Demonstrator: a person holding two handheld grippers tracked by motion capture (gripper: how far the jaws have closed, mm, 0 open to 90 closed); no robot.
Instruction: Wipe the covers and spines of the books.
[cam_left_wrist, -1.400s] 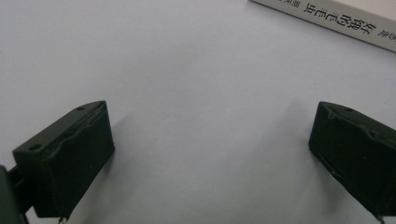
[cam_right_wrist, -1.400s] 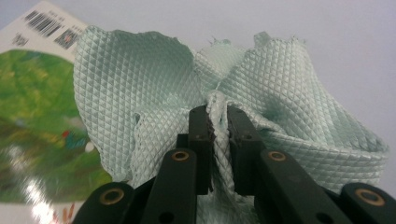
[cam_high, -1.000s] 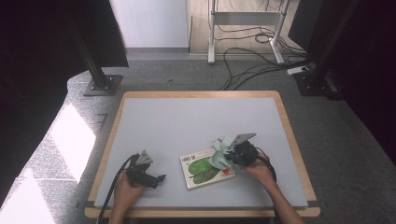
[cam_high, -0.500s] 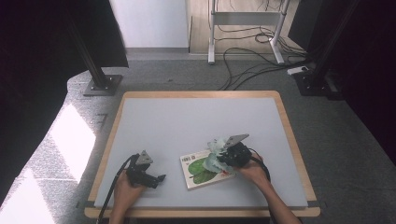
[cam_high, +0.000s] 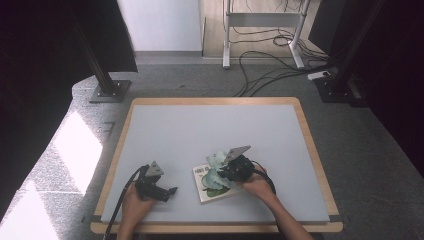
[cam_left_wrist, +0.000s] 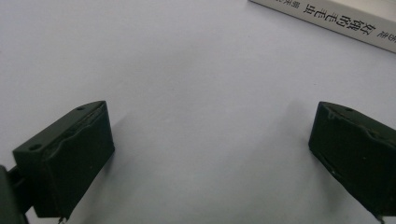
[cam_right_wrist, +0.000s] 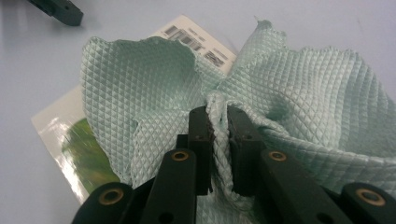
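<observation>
A pale green waffle-weave cloth (cam_right_wrist: 299, 88) lies bunched on a white book (cam_right_wrist: 51, 121) with a green picture on its cover. My right gripper (cam_right_wrist: 218, 114) is shut on a fold of that cloth. From above, the cloth (cam_high: 216, 170) sits over the book (cam_high: 210, 192) near the table's front edge, with the right gripper (cam_high: 227, 172) at the cloth's right side. My left gripper (cam_high: 170, 192) rests low on the table to the left of the book, its jaws open wide and nothing between them. The book's spine (cam_left_wrist: 327, 18) with printed characters lies beyond the left gripper (cam_left_wrist: 210, 149).
The grey table top (cam_high: 210, 130) has a wooden rim. Behind the table are a black stand base (cam_high: 107, 90), a white desk frame (cam_high: 260, 30) and cables (cam_high: 270, 70) on the floor. The left gripper's fingertip (cam_right_wrist: 60, 11) is visible beyond the book.
My right gripper has slid left across the book, dragging the cloth with it. The left gripper has stayed where it was.
</observation>
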